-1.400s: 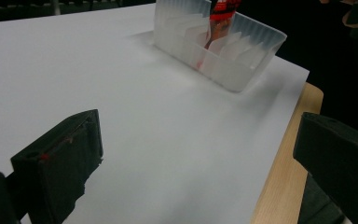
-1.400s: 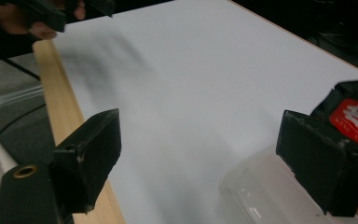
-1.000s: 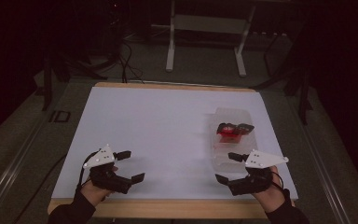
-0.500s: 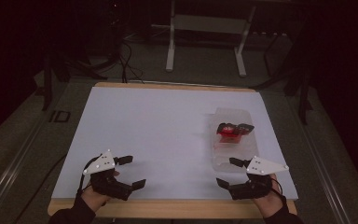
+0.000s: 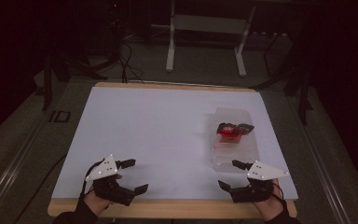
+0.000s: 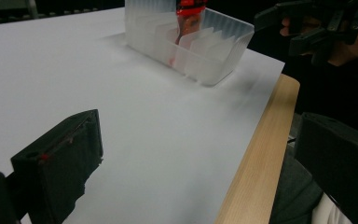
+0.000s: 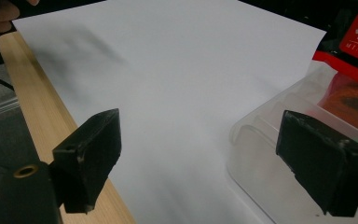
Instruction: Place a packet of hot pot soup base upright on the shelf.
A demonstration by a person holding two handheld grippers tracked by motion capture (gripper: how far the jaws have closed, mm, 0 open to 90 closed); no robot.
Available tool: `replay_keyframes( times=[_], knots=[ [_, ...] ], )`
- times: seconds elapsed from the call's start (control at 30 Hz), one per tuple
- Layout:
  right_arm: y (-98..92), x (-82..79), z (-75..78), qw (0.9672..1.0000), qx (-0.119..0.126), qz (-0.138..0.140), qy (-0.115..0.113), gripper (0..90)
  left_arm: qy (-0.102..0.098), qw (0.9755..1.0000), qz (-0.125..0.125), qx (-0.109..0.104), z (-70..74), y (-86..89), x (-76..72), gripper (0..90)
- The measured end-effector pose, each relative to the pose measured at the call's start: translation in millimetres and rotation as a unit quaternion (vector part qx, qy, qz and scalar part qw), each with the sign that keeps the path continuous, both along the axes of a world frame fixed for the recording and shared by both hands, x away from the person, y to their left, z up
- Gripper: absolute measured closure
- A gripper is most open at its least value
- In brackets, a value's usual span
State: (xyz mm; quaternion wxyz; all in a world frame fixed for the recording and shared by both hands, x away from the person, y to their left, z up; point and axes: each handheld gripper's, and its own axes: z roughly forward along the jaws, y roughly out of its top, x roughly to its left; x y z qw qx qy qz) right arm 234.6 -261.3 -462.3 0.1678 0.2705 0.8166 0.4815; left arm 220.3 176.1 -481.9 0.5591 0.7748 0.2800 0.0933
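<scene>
1 bin (image 5: 235,140) — 2 grippers (both agape)

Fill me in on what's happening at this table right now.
A person sits at a table covered with a white sheet, holding a two-jaw gripper in each hand near the front edge. The left gripper and the right gripper both have their jaws open and hold nothing. A clear plastic bin with dividers stands on the right side of the sheet, just ahead of the right gripper, and a red packet sits in it. Nothing is being touched at this moment.
</scene>
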Motion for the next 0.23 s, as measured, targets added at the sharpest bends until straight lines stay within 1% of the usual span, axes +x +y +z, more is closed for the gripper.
replay_keyframes(
  times=[0.17,0.23],
  knots=[
    [-0.4,1.5,-1.6,1.0,0.002,0.001,0.002,14.0,-0.001,0.9999,-0.014,0.008,-4.0,-5.3,-3.6,1.4],
    [0.1,1.2,-1.3,1.0,0.004,0.004,-0.002,14.1,0.0,0.9998,-0.019,0.009,-5.0,-7.8,-4.7,1.4]
  ],
)
